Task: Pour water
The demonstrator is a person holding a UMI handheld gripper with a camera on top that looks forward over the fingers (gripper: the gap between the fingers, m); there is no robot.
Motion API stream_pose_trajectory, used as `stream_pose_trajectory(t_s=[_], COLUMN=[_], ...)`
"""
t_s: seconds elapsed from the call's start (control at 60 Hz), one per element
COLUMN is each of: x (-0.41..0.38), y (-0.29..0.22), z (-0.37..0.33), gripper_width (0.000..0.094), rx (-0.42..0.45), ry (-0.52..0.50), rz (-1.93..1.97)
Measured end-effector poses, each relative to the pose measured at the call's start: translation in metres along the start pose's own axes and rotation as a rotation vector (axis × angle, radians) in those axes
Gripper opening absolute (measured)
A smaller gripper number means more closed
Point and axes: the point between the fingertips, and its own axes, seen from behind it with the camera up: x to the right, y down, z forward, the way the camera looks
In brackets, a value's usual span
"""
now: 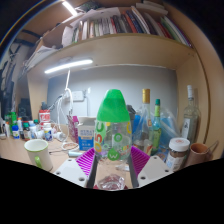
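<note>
Claw (113, 157) clamped on a clear bottle with green cap (112, 125), both purple pads (87, 160) pressing its sides, green-rimmed cup (37, 152) off to its left, cluttered bottles (150, 118) beyond

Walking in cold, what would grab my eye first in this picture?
Probably the green-topped bottle, standing dead centre between the gripper fingers, whose purple pads flank its base; whether they press on it cannot be told. Next, the long shelf of books overhead, and the crowd of bottles and jars on the desk beside it, with a pale cup off to the other side.
</note>
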Motion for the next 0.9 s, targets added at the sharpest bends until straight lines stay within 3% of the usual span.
stream_pose_trajectory(t_s=[0.05,0.133,0.167,0.55,0.783,0.9], x=[-0.001,-0.001,-0.002,-0.003,-0.007,0.016], y=[0.004,0.025,0.027,0.017,0.000,-0.001], z=[-0.002,-0.011,-0.017,-0.193,-0.311,-0.357], gripper_width=[0.0556,0.0790,0.0832,0.0825,0.0824,0.0824], rx=[-0.020,-0.131,-0.138,-0.136,-0.048,-0.001], ry=[-0.007,-0.023,-0.031,-0.072,-0.090,-0.032], rz=[0.016,0.071,0.092,0.092,0.126,0.067])
